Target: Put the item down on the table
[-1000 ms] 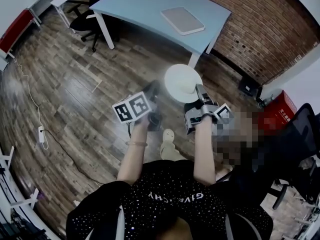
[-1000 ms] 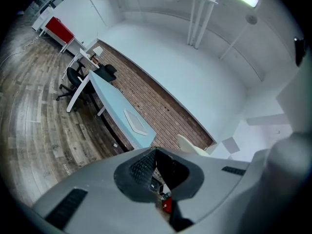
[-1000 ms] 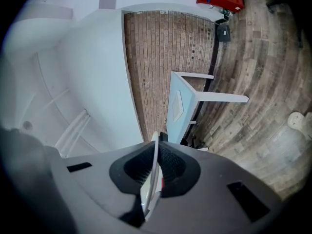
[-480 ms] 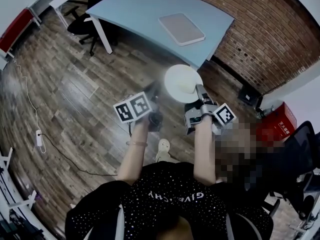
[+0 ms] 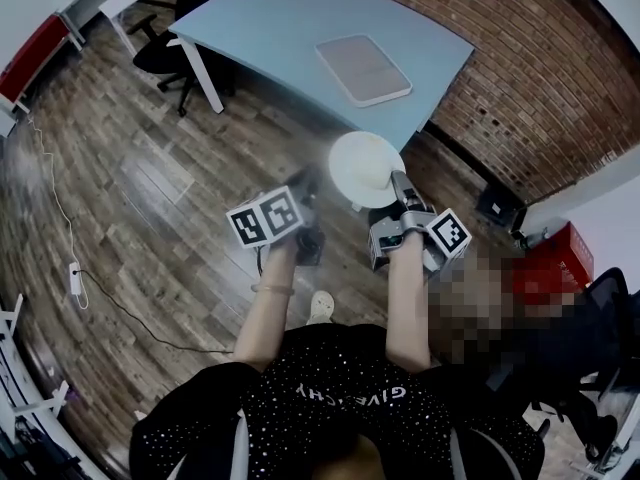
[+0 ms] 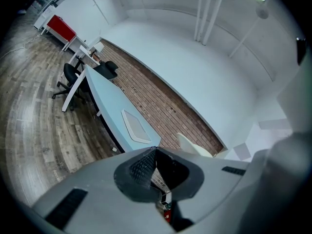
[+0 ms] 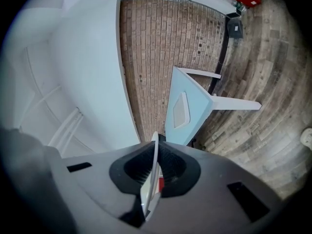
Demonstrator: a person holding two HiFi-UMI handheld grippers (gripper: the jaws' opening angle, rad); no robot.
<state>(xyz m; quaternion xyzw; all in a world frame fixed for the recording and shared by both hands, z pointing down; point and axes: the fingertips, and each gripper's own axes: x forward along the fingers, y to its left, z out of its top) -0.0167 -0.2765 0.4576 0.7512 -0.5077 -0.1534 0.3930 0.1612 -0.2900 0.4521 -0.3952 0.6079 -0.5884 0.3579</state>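
Plate (image 5: 365, 166) rim sits pinched in the right claw (image 5: 399, 186), whose dark pads press on either side of the thin white edge. The right gripper view shows that edge running straight up between them. Gripping at the rim leaves the whole disc sticking out ahead of the claw, roughly flat and face up in the head view. I judge this a sensible way to carry it: the underside is free to meet a surface first, and the claw can stay on the near side when the plate lands.

The plate hangs in the air above the wooden floor (image 5: 150, 168), just short of the near edge of the light blue table (image 5: 290, 28), and touches nothing but the pads.

The left claw (image 5: 305, 182) is pressed together on nothing. In the left gripper view its pads meet, and the plate shows only as a pale sliver off to the right, apart from them. It is held beside the right claw, probably because one claw is enough for so light a load and this keeps the spare one clear.

A flat tray (image 5: 363, 69) lies on the table towards that same corner, with bare top around it. The plate could go down there, though whether the tray or the bare top is meant I cannot say. With so narrow a hold on the rim, the plate may tip if it is lowered carelessly.
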